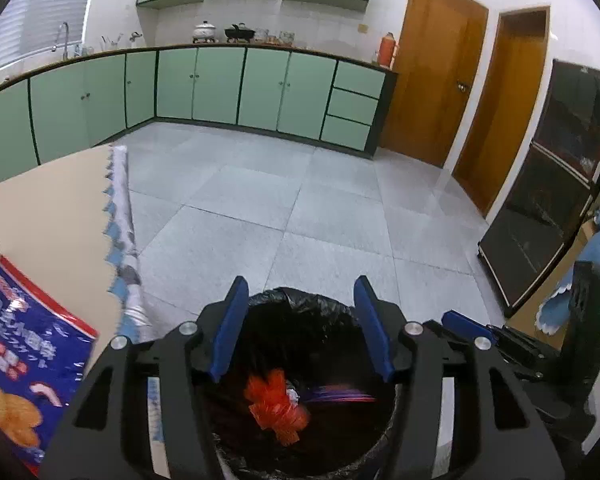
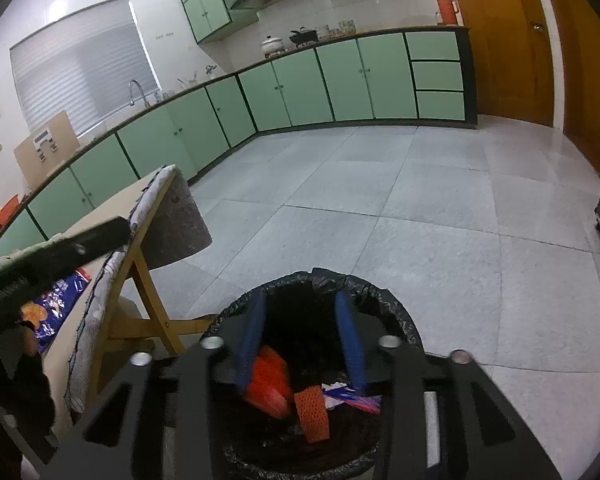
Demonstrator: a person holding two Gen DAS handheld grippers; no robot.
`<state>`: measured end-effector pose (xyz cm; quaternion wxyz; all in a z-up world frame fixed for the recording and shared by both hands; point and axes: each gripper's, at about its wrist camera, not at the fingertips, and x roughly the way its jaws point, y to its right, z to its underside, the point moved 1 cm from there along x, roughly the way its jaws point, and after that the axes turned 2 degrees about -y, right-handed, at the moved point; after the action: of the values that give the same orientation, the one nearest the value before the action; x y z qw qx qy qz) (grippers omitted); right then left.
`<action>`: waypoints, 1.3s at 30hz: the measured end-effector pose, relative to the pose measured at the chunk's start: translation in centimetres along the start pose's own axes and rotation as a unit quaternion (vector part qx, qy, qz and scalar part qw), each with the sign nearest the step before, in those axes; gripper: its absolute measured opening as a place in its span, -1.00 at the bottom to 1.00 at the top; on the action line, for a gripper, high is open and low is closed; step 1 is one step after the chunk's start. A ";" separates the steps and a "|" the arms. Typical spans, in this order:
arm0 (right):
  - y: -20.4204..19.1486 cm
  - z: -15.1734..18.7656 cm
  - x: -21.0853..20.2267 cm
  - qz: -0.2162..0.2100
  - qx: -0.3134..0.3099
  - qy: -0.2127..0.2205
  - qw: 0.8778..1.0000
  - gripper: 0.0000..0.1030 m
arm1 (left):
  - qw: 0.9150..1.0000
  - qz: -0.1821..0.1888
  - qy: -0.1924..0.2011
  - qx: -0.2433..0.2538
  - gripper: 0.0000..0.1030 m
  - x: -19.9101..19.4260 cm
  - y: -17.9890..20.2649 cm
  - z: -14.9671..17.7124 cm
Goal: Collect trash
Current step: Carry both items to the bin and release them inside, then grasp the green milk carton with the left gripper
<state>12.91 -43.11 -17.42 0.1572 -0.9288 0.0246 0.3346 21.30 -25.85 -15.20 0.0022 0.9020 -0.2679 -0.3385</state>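
Now, step: dropping trash into the bin; judged nearly finished for these pieces.
left gripper (image 1: 302, 328): jaws apart, nothing between the pads, held over the bin mouth.
right gripper (image 2: 302, 340): jaws apart too, pads press on nothing, also over the bin.
bin (image 1: 324, 300): black liner bag, on the floor just beside the table (image 1: 52, 200).
orange net (image 1: 278, 404): inside the liner, below the left jaws, blurred as if falling.
second orange piece (image 2: 312, 412): in the bin under the right jaws; a striped wrapper (image 2: 352, 400) touches it.
snack bag (image 1: 24, 352): blue, on the table, looks like the next pick.
do it well: keep both jaws wide until the pieces are clear of the pads, then lift straight up so the fingers do not snag the liner rim.
risk: hooking the liner and dragging it off the bin.
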 end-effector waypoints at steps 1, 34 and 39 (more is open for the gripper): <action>-0.2 0.0 -0.3 0.002 -0.001 0.003 1.000 -0.05 | 1.000 -0.001 0.006 -0.003 0.06 -0.7 -0.3 -0.2; -25.5 5.2 -5.3 -0.094 -0.183 0.102 0.973 0.68 | 0.954 -0.272 0.040 -0.118 0.42 -21.2 -18.5 11.2; -25.5 5.4 -4.6 -0.091 -0.182 0.091 0.975 0.68 | 0.950 -0.281 0.026 -0.132 0.45 -20.2 -19.3 11.0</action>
<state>9.86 -17.53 -11.48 0.0122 -0.9669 -0.1067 0.2316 11.20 2.45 -14.93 0.0325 0.9409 0.0434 -0.3345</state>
